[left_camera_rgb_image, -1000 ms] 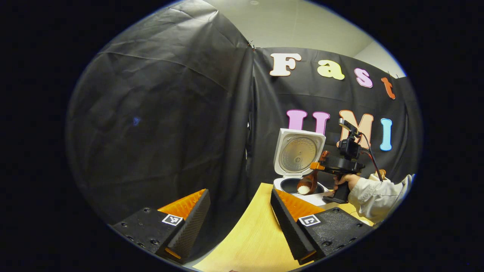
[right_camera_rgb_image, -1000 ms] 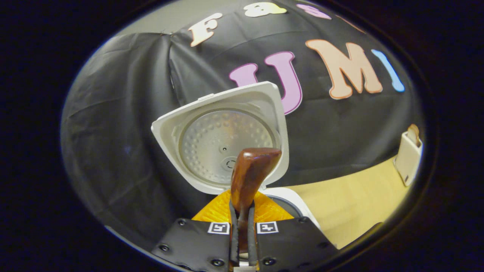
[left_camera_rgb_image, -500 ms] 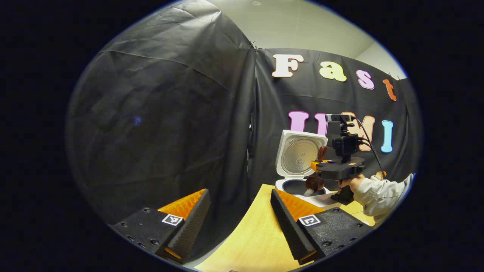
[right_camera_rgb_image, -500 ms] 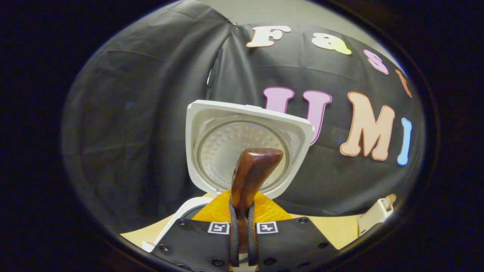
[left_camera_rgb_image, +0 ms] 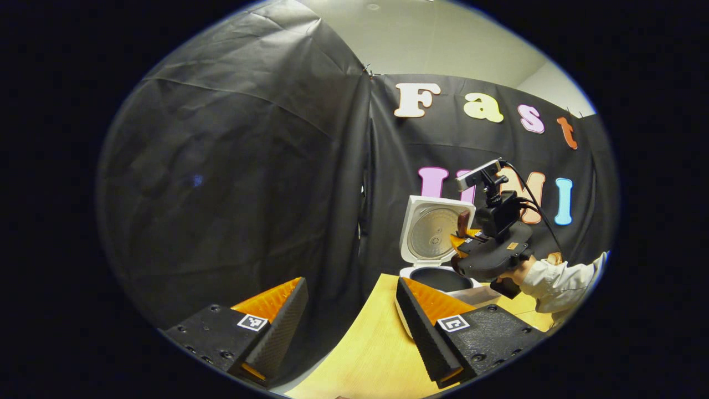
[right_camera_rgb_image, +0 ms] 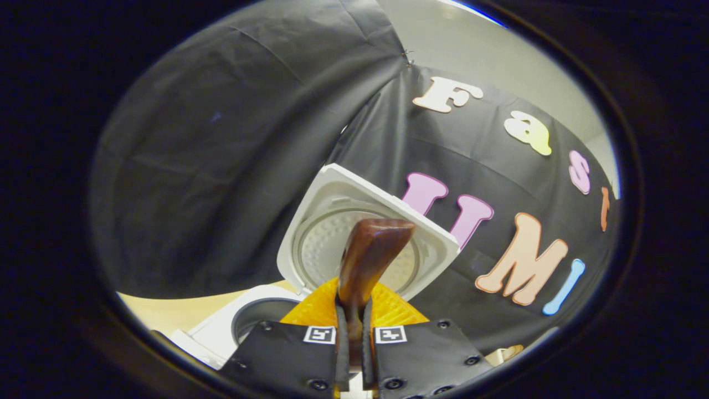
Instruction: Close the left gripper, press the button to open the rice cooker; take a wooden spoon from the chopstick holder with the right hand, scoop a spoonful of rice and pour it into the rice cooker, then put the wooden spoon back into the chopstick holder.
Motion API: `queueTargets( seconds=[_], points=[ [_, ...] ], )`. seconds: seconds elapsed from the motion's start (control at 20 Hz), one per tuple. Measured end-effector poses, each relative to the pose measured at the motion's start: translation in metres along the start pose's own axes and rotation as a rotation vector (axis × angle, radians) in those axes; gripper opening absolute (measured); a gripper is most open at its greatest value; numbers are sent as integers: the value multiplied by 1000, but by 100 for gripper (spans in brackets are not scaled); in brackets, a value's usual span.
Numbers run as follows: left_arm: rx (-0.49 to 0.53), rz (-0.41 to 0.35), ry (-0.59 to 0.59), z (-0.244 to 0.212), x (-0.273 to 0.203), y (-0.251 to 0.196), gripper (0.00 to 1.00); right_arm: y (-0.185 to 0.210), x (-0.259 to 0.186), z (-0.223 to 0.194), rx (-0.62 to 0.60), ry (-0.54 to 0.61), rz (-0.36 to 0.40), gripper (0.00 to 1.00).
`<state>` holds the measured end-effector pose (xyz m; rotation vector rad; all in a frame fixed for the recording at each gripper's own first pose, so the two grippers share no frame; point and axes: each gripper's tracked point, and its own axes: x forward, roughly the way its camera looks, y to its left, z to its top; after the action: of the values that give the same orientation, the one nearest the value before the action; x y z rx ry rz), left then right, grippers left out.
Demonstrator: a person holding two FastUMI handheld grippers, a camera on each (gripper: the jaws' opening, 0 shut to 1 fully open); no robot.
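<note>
left gripper view: the left gripper (left_camera_rgb_image: 352, 316) has its jaws spread wide apart with nothing between them, hanging over the near edge of the pale wooden surface (left_camera_rgb_image: 365, 349). one of its fingers (left_camera_rgb_image: 426, 327) shows in front of the rice cooker (left_camera_rgb_image: 437, 277), which stands farther back on the surface with its lid (left_camera_rgb_image: 435, 230) raised upright and the dark inner pot open below. just right of the lid, the right gripper (left_camera_rgb_image: 462, 241) is held above the cooker, tilted, by a hand (left_camera_rgb_image: 518, 271) in a light sleeve (left_camera_rgb_image: 556, 277). the end of the wooden spoon (left_camera_rgb_image: 462, 221) pokes up from it against the lid; its bowl cannot be made out here.

right gripper view: the right gripper (right_camera_rgb_image: 354, 338) has its jaws closed on the handle of the wooden spoon (right_camera_rgb_image: 371, 255), both fingers pressing it, the brown handle end rising in front of the cooker's lid (right_camera_rgb_image: 327, 221). the cooker's white body and dark opening (right_camera_rgb_image: 260, 316) lie low and to the left of the jaws, on the surface (right_camera_rgb_image: 166, 313). the view is tilted. a small pale thing at the bottom right edge is too cut off to tell.
</note>
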<state>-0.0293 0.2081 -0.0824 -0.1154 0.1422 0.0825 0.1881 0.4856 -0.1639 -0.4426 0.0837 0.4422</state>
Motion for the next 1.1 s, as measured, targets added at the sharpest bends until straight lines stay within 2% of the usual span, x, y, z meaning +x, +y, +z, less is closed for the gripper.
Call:
queueTargets(
  seconds=[0.15,0.3,0.4,0.65,0.85,1.1],
  points=[
    [7,-27,-12,6,9,-10,92,-18,-8,4,157,40,-2,11],
    [22,-60,-35,20,21,-22,94,-46,-33,27,187,6,-18,10],
    [16,-96,-53,33,34,-38,92,-64,-50,36,219,-11,-21,10],
    [27,-182,-104,59,54,-81,92,-118,-89,36,307,-4,-53,10],
    [21,-264,-117,66,53,-129,92,-182,-143,25,353,-1,-127,10],
    [21,-339,-122,70,49,-180,92,-263,-211,-10,353,44,-252,10]
  ],
)
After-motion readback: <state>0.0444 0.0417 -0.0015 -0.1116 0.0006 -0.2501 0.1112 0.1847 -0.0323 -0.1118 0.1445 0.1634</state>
